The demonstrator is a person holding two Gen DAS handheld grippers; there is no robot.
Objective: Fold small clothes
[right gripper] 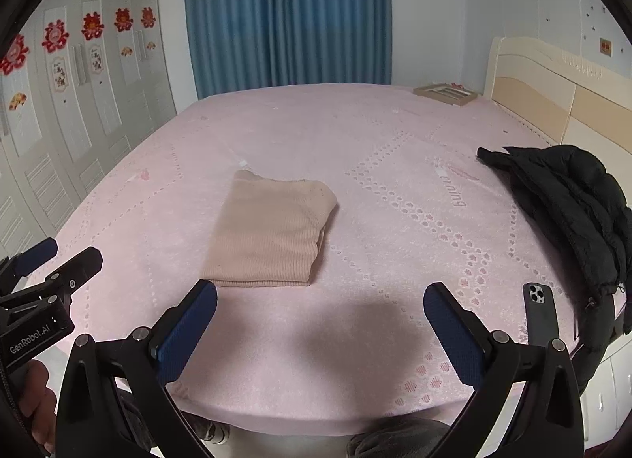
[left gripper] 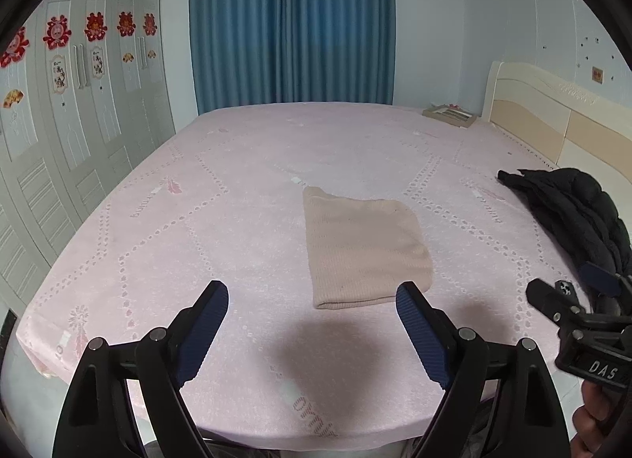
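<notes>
Beige knit garment [left gripper: 365,246], folded into a neat rectangle, lying mid-bed on the pink bedsheet [left gripper: 237,189]. Soft, light, limp; best pinched at the near folded edge or a corner. Left claw [left gripper: 312,313] spread wide, empty, short of the cloth. Right claw [right gripper: 320,310] likewise released, touching nothing. Black jacket [right gripper: 565,205] off right.

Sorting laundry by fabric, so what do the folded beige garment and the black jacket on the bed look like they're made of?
Folded beige garment: looks like a soft ribbed knit, matte; fine parallel ribs show across it.
Black jacket: probably quilted synthetic shell with padding; puffy stitched sections, slight sheen. The fibres cannot be told.
</notes>
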